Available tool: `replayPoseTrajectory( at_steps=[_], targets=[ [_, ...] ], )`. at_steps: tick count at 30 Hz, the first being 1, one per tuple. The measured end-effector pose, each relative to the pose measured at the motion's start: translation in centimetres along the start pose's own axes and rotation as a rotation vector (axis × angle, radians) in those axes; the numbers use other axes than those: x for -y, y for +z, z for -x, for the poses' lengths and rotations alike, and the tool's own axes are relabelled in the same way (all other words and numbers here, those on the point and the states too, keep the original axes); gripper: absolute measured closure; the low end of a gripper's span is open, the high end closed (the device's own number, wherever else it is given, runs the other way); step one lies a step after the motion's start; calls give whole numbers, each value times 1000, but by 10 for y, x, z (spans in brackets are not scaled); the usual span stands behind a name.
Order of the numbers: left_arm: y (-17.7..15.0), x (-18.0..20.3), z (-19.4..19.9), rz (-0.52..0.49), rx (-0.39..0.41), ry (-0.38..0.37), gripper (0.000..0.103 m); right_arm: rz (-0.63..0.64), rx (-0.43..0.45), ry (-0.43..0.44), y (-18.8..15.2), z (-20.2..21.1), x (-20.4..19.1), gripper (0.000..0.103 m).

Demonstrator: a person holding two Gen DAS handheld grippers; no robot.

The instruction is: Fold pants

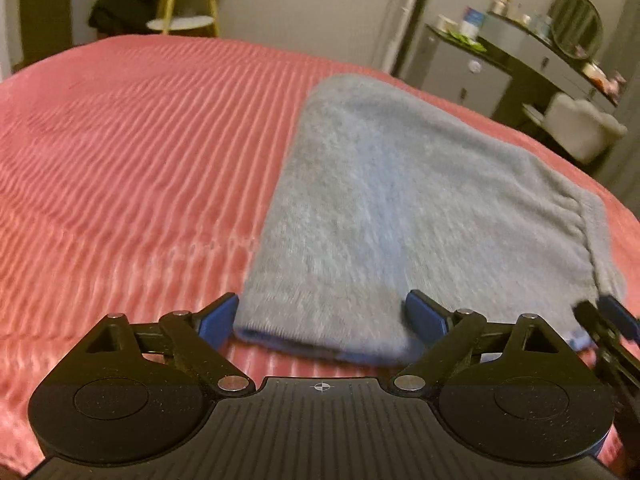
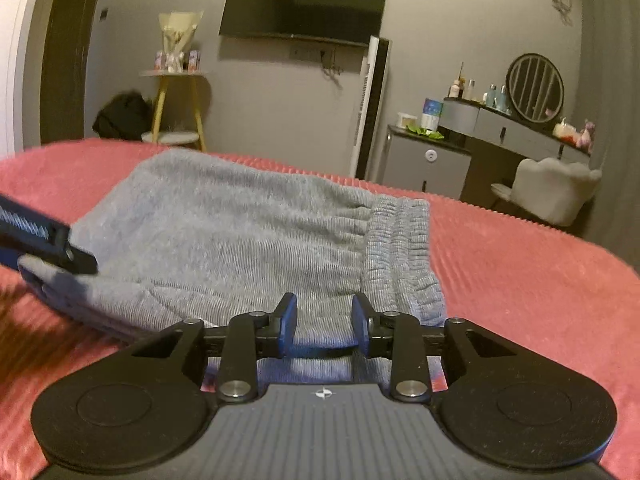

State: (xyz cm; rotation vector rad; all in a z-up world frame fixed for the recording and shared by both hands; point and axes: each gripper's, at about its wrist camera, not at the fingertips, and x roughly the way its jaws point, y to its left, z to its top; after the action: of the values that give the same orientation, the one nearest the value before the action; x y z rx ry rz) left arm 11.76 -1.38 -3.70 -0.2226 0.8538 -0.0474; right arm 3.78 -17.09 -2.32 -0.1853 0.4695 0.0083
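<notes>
The grey pants [image 1: 400, 208] lie already folded into a compact stack on the pink bedspread [image 1: 120, 160], centre-right of frame; the left gripper [image 1: 322, 316] gapes wide, the right gripper [image 2: 324, 318] half-parted, both empty, little apparently left

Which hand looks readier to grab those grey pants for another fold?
Probably the left gripper: it is open wide astride the near edge of the pants. The right gripper sits narrower, near the waistband.

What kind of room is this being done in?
Most likely a bedroom. The grey pants lie on a bed with a pink ribbed bedspread, a television hangs on the far wall, and a dressing table with a round mirror and bottles stands to the right.
</notes>
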Motion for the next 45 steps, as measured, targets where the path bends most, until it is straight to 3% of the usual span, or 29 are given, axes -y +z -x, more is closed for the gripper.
replayPoseTrajectory(
  at_steps=[1,3,4,6,8,9,11,12,14,17,18,19,25,29,31,34,38,45],
  targets=[
    [-5,-3,7,-13,-8,-9,9,32,2,-23,2,4,-5,72],
    [-13,-8,20,-31,2,-19,9,55,8,-35,5,12,-12,56],
    [-17,-12,24,-27,16,-26,9,33,16,-22,8,17,-11,56],
    [-21,-19,27,15,22,-19,9,-95,21,79,11,24,2,55],
    [-20,-25,27,61,11,-8,9,-218,7,117,11,22,16,55],
    [-17,-26,26,70,10,-3,9,-256,-21,108,10,16,24,55],
    [-11,-27,24,67,13,25,9,-273,-85,-46,6,1,35,55],
    [-9,-26,24,58,9,35,9,-310,-118,-97,2,-6,47,36],
    [-5,-24,24,44,17,36,9,-447,-138,-48,-3,-7,66,35],
    [-4,-19,21,16,25,36,9,-346,-104,-48,1,2,49,34],
    [-4,-15,18,8,19,45,9,-302,-104,-30,1,2,41,27],
    [-5,-13,16,1,14,51,9,-272,-111,-40,1,1,35,27],
    [-18,-3,23,-81,18,64,9,-256,-234,-125,-4,-8,37,21],
    [-33,8,33,-176,34,115,8,-321,-247,11,-5,10,35,12],
    [-40,12,35,-208,17,123,8,-286,-241,59,-3,22,22,5],
    [-50,14,39,-234,-9,116,8,-231,-263,109,0,35,2,4],
    [-64,14,47,-236,7,92,8,-196,-311,98,2,42,-12,4],
    [-75,11,47,-215,11,98,8,-174,-306,94,9,49,-20,4]
  ],
)
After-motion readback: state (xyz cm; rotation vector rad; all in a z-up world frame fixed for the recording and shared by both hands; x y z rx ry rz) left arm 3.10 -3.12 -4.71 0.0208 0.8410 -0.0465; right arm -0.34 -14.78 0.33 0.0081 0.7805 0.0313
